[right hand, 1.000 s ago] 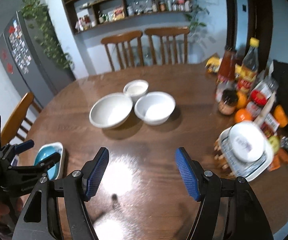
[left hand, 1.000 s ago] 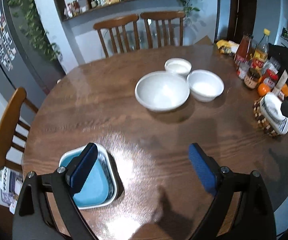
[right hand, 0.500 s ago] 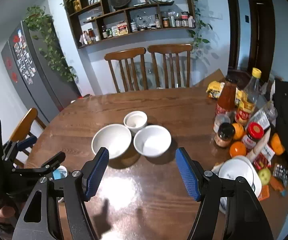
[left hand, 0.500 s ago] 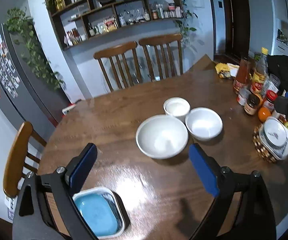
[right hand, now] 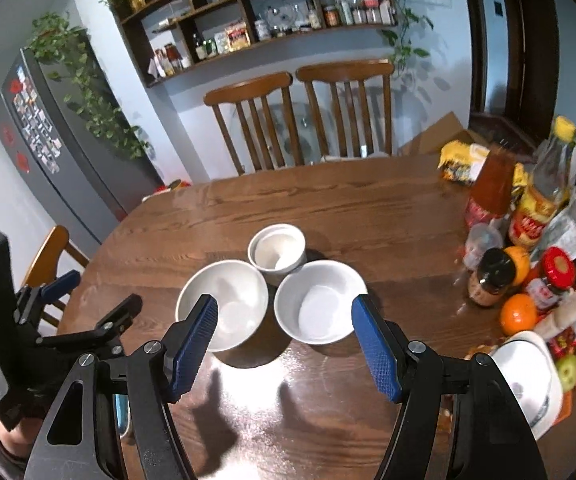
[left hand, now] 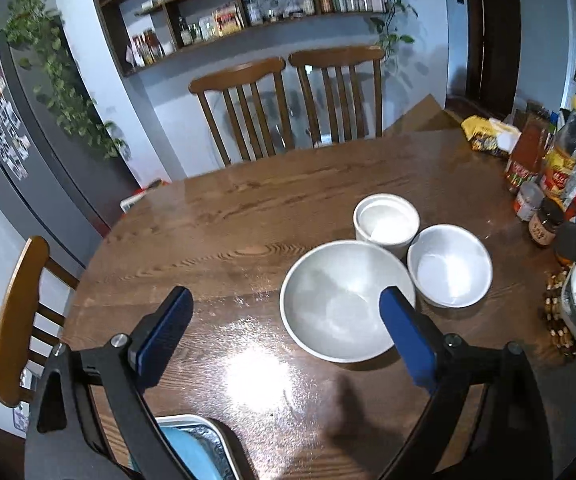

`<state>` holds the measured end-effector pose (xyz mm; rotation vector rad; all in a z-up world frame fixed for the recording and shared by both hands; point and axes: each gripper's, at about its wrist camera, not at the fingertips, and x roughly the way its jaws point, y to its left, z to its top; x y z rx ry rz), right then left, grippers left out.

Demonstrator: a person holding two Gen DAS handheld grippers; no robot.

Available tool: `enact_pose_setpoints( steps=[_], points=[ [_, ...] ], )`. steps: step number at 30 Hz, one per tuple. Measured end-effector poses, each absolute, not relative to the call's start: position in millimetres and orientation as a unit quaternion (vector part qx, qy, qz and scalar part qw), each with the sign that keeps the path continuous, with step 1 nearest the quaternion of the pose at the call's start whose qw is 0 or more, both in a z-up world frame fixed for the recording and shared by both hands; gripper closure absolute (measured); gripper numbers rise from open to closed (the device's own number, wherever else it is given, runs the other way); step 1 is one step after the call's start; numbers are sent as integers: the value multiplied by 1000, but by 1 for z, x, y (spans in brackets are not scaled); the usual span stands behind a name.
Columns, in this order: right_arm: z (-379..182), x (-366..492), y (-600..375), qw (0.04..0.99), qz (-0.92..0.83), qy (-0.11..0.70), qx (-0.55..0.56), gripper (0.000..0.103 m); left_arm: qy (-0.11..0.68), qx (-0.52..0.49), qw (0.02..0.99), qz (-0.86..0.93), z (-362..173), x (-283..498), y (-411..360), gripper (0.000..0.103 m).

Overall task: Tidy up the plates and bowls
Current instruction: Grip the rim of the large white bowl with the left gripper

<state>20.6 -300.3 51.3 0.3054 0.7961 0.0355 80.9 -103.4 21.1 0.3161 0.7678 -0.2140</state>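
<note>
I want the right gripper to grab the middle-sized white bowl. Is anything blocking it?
Nothing visible does. The right gripper is open and the white bowl sits right ahead between its fingers, only bare table before it.

Overhead light throws white glare on the table (left hand: 247, 224) at 6 o'clock in both views. Fisheye bending and dark corners ring each frame. Bottles (right hand: 528, 200) at 3 o'clock smear with blur.

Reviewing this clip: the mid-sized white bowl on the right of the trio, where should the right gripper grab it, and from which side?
Judging by its pose, take the mid-sized bowl by its near rim, one finger inside and one outside. It sits upright, and the small cup and large bowl crowd its far and left sides. The near edge faces the open right gripper, so come down from the near side.
</note>
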Motion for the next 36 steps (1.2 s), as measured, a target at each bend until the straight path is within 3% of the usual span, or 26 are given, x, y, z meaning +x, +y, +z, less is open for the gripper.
enact_pose_setpoints(
  steps=[9,14,23,31,36],
  points=[
    [9,53,-289,890,32,425,161,33,431,153,885,-88,-29,118,-103,9],
    [-12,63,-283,879,42,442,174,33,456,147,874,-86,-51,129,-104,14],
    [-35,73,-278,865,51,463,185,33,493,131,856,-89,-78,144,-104,40],
    [-44,79,-273,860,58,473,183,33,506,114,849,-98,-88,151,-104,79],
    [-50,83,-269,855,61,481,183,33,512,125,845,-94,-91,150,-102,85]
  ],
)
